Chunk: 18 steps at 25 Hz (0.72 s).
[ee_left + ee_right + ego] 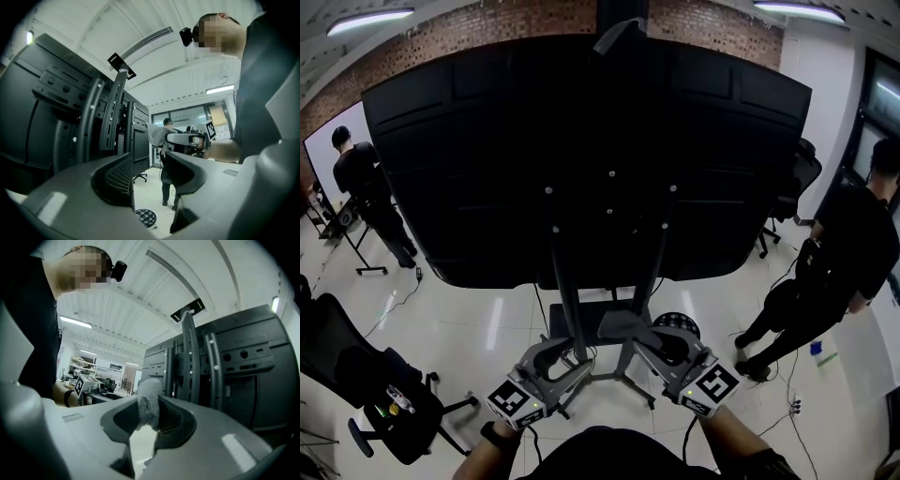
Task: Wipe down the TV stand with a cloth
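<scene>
- Step in hand, as I judge it: the approach. The cloth is gripped but not on the stand – no wiping contact shows in any view.
- The right tongs are closed on the cloth. A grey, fuzzy fold stands up between the jaws and pokes out past the tips.
- The left tongs are partly open and hold nothing. Through the gap only the floor and the far room show.
- The stand's two dark posts rise just ahead of both tongs and carry the TV, seen from its back. In the right gripper view the posts are near the cloth, to its right, but apart from it.
- Pose: in the head view both tools are held low and close to the body, forearms drawn in. The left tongs and right tongs sit either side of the posts near the base. Each is angled inward toward the other, with its marker cube nearest the wearer.
- Next move, as I see it: swing the right tongs toward the nearer post until the cloth presses on the metal, then run it along the post. The fold is narrow, so it needs firm pressure and a steady line or the jaw tips may scrape the post instead.
- The left tongs are free to steady the stand. Whether the stand would roll I cannot tell.
</scene>
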Motion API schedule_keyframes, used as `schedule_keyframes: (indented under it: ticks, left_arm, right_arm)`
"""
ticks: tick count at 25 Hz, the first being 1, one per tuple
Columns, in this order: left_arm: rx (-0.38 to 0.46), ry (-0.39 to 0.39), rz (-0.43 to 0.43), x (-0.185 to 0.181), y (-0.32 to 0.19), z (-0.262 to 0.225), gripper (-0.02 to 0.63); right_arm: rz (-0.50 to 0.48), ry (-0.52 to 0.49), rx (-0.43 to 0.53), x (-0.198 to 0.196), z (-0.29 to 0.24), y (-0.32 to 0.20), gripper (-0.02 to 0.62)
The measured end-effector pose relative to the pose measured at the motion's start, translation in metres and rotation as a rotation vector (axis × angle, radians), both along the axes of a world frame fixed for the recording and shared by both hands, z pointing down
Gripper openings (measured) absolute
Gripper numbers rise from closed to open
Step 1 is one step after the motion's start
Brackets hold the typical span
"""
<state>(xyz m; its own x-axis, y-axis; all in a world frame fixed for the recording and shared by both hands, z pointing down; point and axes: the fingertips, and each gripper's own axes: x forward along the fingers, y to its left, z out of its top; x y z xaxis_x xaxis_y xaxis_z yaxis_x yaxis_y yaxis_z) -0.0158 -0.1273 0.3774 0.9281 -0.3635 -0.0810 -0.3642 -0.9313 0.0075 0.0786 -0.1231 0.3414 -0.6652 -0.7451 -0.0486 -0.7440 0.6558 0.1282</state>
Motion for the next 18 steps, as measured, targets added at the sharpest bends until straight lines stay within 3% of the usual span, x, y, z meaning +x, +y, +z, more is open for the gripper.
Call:
schedule_keyframes:
  ticks: [11, 18]
  left_arm:
    - [0.103, 0.071, -0.04, 0.009, -0.029, -0.073, 0.233]
    - [0.198, 0.118, -0.039, 0.015, -0.046, -0.145, 0.236]
  right_arm:
    - [-0.044, 0.157, 0.197, 0.017, -0.089, -0.04, 0.08]
    - [-0.031, 0.227, 0.347, 0.022, -0.18, -0.062, 0.08]
